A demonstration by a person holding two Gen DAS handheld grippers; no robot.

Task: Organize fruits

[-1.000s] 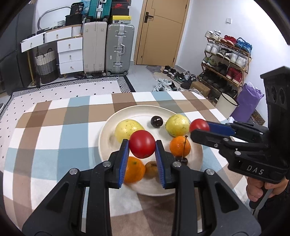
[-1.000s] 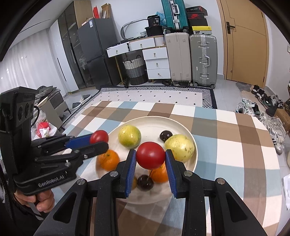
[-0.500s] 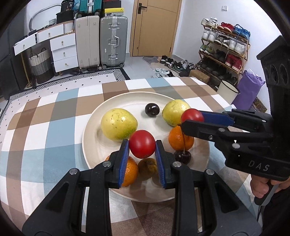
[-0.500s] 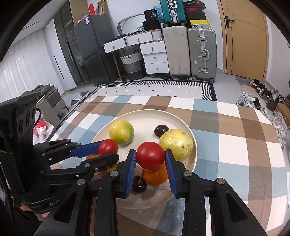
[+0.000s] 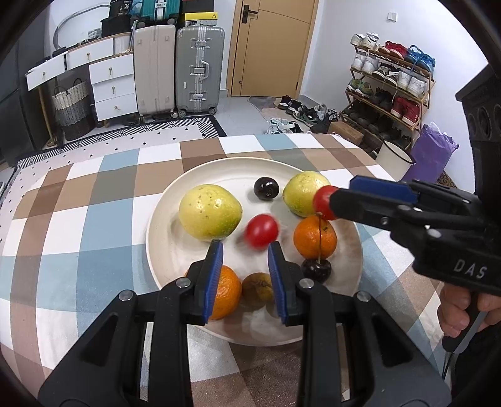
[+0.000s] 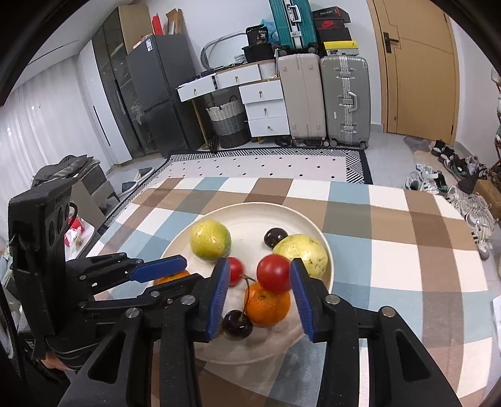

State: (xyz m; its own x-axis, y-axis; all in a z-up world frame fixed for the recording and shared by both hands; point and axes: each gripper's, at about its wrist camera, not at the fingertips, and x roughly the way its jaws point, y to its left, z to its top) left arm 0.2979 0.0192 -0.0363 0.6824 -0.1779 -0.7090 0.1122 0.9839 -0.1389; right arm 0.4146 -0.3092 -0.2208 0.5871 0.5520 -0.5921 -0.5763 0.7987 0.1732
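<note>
Nearest in the left wrist view: left gripper (image 5: 244,247), blue pads apart, nothing pressed between them. Just past its tips, a blurred small red tomato (image 5: 261,231) over the cream round plate (image 5: 219,166); half a second ago clamped between those same pads, now loose of them.

Nearest in the right wrist view: right gripper (image 6: 260,263), jaws just opened wider, with a second red tomato (image 6: 273,273) still between the pads but a clear gap on its left side, so no longer squeezed as before. Directly beneath, an orange mandarin (image 6: 266,305) and a dark stemmed cherry (image 6: 238,324).

To the right in the left view, white lettering "DAS" (image 5: 469,269) on the right gripper's black body, gripped by a hand (image 5: 463,310).

Further back on the plate: two yellow-green round fruits (image 5: 209,211) and a dark plum (image 5: 266,188), unmoved. Under the plate, a blue, brown and white checked tablecloth (image 5: 94,219).

Far off, against the wall: a grey hard-shell suitcase (image 6: 344,100), and above it a black box numbered "36" (image 6: 262,35) and a black shoebox with a red swoosh logo (image 6: 328,14).
</note>
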